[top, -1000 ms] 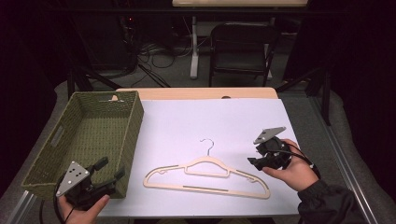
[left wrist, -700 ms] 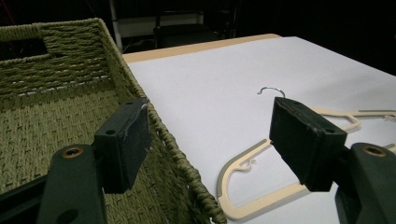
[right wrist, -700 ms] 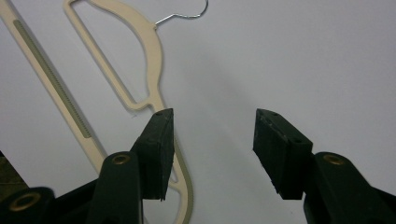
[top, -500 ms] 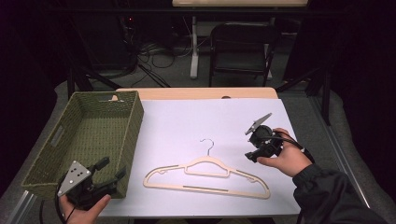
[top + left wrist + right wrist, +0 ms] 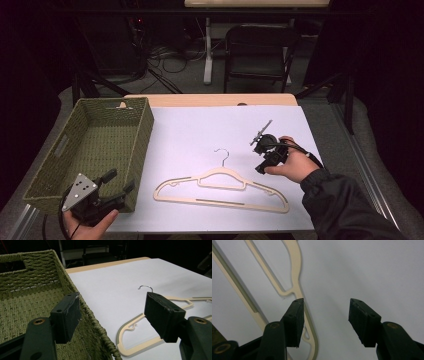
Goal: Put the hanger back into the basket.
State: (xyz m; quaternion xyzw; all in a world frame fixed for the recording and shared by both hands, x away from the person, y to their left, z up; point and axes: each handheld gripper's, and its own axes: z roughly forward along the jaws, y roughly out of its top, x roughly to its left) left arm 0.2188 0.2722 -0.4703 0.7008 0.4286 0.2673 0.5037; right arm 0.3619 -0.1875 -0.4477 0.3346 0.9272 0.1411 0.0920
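At the near left corner of the table, the left gripper (image 5: 116, 184) rests in the person's hand with its jaws wide apart and nothing between them. In the left gripper view one jaw hangs over the woven green basket (image 5: 75, 150) and the other over the white sheet (image 5: 200, 135), with the basket's near right corner between them. The cream hanger (image 5: 220, 190) lies flat on the white sheet, right of the basket and well apart from the left gripper's fingers, its metal hook (image 5: 222, 154) pointing to the far side. Further right, the right gripper (image 5: 260, 162) is held in the person's right hand (image 5: 292, 165) just off the hanger's right shoulder, pointing down and left at the sheet. Its jaws have just been opening and stand apart with nothing gripped. In the right gripper view the hanger (image 5: 297, 290) runs under the left finger (image 5: 294, 320), which sits over the curved arm near a small notch, while the other finger stands over bare white sheet; the pads do not press on the hanger.
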